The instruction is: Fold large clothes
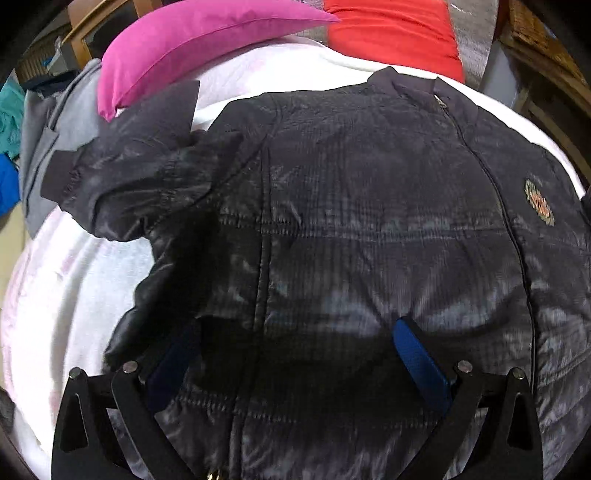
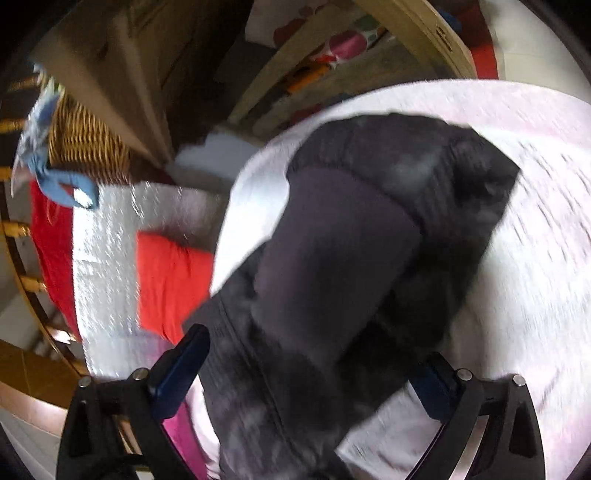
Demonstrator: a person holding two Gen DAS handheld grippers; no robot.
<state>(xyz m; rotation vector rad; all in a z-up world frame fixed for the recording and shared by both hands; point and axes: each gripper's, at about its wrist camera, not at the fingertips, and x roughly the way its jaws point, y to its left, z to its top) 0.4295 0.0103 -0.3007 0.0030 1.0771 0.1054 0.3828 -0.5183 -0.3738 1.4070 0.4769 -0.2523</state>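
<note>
Bed (image 1: 55,295): white cover, filling most of both views; carries the garment.
Jacket (image 1: 351,221): dark quilted, lying flat, zipped front up; collar toward 1 o'clock in left view, hem toward 6 o'clock under the tool. Long axis roughly 6-to-1 o'clock along the zip.
Sleeve (image 1: 122,177): spread out toward 9–10 o'clock in left view, cuff resting near pink pillow (image 1: 192,48).
Other sleeve (image 2: 369,240): seen from right wrist view, bunched, running from 6 toward 1 o'clock; heavy blur, exact lie of the cuff not readable.
Red pillow (image 1: 391,33): at 12–1 o'clock beyond the collar, apart from the jacket.
Key relation: left tool over hem end, looking up the zip line; right tool at the sleeve side, nearer to that sleeve. Judged next move: sleeve inward across the body.
Left tool (image 1: 295,354): jaws spread wide, blue pads either side of the hem panel; cloth lies between, no pinch visible, nothing gripped.
Right tool (image 2: 314,369): jaws wide apart, straddling the jacket edge; pads not pressing, nothing held.
</note>
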